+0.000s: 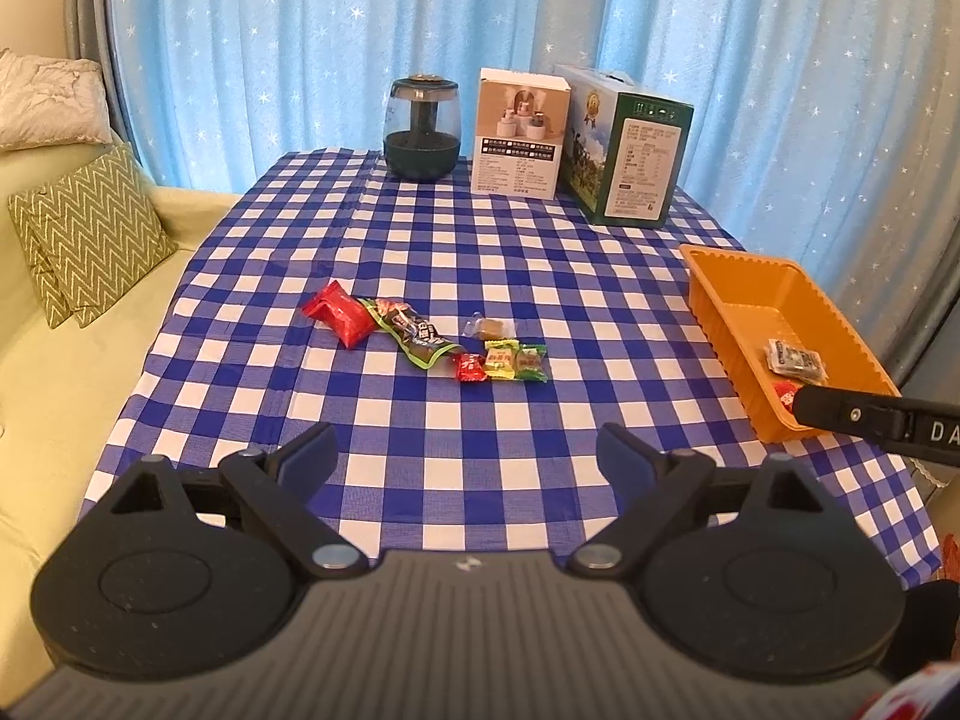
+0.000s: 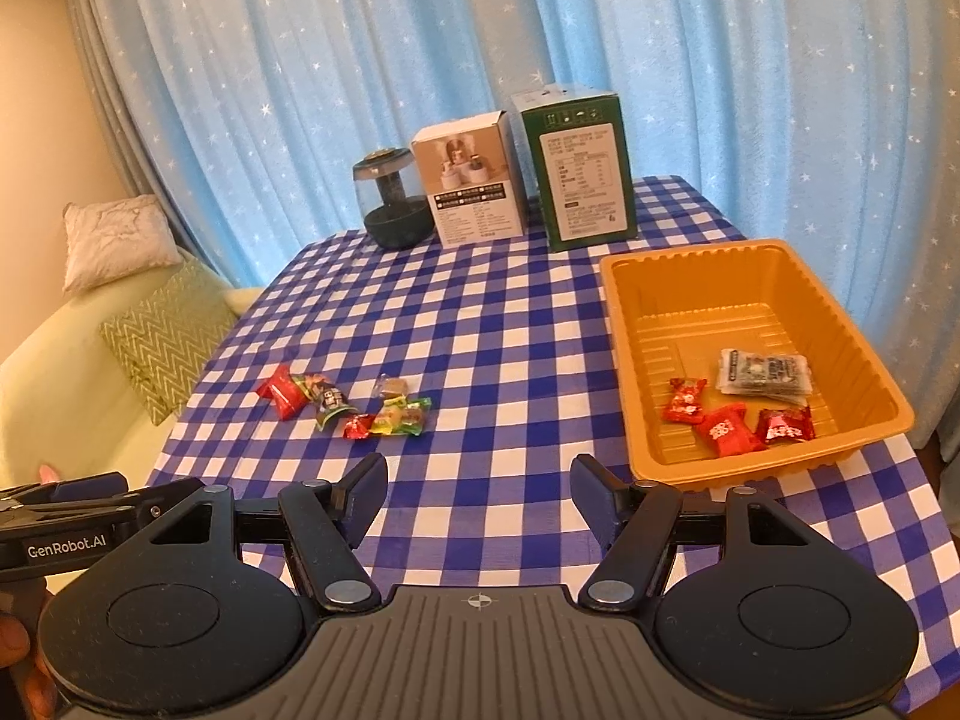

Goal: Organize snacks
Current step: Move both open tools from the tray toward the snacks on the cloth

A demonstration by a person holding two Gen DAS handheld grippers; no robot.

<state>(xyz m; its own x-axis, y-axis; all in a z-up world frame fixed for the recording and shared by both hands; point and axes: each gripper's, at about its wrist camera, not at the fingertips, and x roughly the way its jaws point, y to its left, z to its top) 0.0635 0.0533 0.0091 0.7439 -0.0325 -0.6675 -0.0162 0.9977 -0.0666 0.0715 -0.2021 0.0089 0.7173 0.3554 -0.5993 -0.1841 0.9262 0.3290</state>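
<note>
Several wrapped snacks lie in a loose row mid-table: a red packet (image 1: pixel 337 312), a long dark green-edged packet (image 1: pixel 411 333), a clear brown candy (image 1: pixel 489 327), a small red candy (image 1: pixel 471 367) and two yellow-green ones (image 1: pixel 516 362). The same cluster (image 2: pixel 348 403) shows in the right wrist view. An orange tray (image 2: pixel 630 324) at the right holds three red candies (image 2: pixel 729 429) and a grey packet (image 2: pixel 765 373). My left gripper (image 1: pixel 468 456) hovers open and empty short of the row. My right gripper (image 2: pixel 478 495) is open and empty, left of the tray's near corner.
At the table's far edge stand a dark glass jar (image 1: pixel 422 129), a white box (image 1: pixel 521 132) and a green box (image 1: pixel 624 144). The checked cloth (image 1: pixel 480 252) covers the table. A sofa with a zigzag cushion (image 1: pixel 90 234) lies to the left. Blue curtains hang behind.
</note>
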